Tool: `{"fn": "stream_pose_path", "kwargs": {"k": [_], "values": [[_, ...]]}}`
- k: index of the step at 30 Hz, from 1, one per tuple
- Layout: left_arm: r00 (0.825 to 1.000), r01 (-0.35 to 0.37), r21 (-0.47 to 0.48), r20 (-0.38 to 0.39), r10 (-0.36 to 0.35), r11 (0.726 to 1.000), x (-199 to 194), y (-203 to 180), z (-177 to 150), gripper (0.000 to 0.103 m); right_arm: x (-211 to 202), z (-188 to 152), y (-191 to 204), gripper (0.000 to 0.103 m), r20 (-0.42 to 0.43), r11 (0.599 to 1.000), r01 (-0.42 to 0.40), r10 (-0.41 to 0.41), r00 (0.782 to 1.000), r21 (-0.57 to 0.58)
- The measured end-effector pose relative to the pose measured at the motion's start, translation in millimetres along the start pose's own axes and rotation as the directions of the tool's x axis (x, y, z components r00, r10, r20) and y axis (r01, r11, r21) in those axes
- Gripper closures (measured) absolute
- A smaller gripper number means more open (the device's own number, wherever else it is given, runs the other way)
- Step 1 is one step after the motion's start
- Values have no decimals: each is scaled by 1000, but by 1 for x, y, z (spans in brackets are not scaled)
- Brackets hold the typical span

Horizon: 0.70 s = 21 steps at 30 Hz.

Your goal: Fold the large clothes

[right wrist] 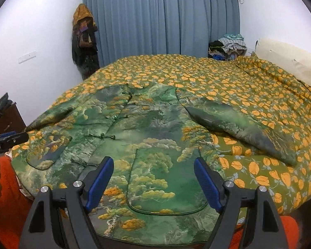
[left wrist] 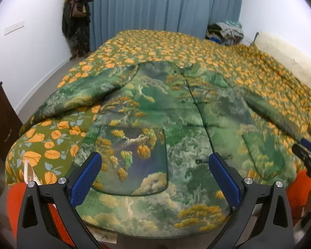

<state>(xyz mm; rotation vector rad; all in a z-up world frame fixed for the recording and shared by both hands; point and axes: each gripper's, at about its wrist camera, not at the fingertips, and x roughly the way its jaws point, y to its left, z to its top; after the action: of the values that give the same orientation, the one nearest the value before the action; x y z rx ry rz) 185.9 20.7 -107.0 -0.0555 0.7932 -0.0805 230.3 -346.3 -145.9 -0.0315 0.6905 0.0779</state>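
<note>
A large green padded jacket (left wrist: 176, 114) with a landscape print lies flat and front-up on the bed, hem toward me, both sleeves spread out to the sides. It also shows in the right wrist view (right wrist: 151, 128). My left gripper (left wrist: 155, 161) is open and empty, hovering above the jacket's left pocket near the hem. My right gripper (right wrist: 153, 166) is open and empty, above the right pocket near the hem. The right gripper also shows at the right edge of the left wrist view (left wrist: 306, 151). The left gripper shows at the left edge of the right wrist view (right wrist: 8, 139).
The bed carries a green cover with orange flowers (right wrist: 228, 78). A cream pillow (right wrist: 290, 58) lies at the right. Blue curtains (right wrist: 161, 18) hang behind. Clothes hang in the corner (right wrist: 84, 39). A clothes pile (right wrist: 228, 45) sits beyond the bed. A dark dresser (left wrist: 0, 120) stands left.
</note>
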Motion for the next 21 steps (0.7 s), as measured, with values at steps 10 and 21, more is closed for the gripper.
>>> {"fn": "stream_pose_path", "kwargs": {"k": [10, 21], "values": [[1000, 3, -3, 29, -3, 1000, -6, -2, 7, 1, 28, 30, -43, 22, -94, 996, 37, -29, 995, 80], [1000, -7, 14, -8, 7, 1000, 6, -9, -1, 1, 46, 12, -69, 22, -167, 974, 77, -41, 985, 213]]}}
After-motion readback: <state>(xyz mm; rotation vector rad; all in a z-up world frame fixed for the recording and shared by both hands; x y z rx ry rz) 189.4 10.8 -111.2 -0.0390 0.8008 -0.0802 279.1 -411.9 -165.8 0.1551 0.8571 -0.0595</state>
